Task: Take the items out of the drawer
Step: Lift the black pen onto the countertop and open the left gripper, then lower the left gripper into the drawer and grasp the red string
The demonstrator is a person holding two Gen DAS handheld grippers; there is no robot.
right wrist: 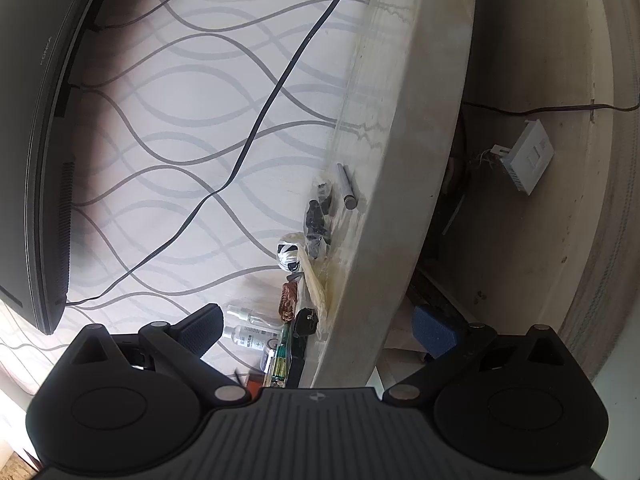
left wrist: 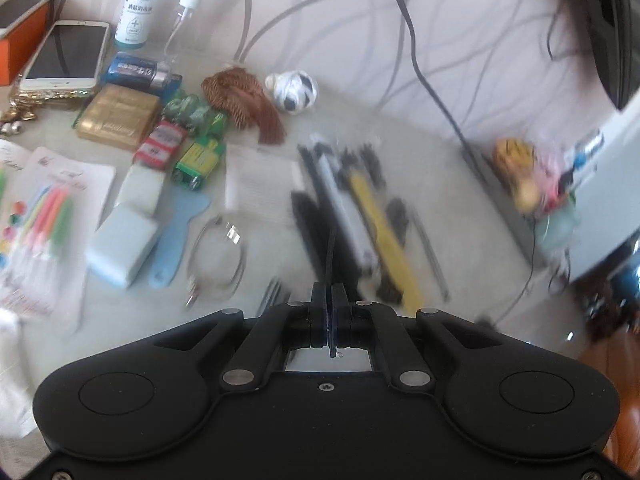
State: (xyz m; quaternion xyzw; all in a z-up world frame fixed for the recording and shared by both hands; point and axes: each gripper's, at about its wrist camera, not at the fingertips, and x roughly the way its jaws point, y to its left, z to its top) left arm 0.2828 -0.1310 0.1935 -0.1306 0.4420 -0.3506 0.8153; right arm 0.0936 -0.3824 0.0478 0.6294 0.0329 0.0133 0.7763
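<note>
Cluttered countertop [left wrist: 360, 120]: batteries [left wrist: 198, 162], phone [left wrist: 66, 56]

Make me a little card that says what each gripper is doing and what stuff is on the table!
left gripper: shut on a thin black strip
right gripper: open, holding nothing
table: pale top, crowded with small things
on the table: phone, bottle, batteries, brown tassel
behind: wavy-lined wall, black TV
picture: left view blurry
</note>
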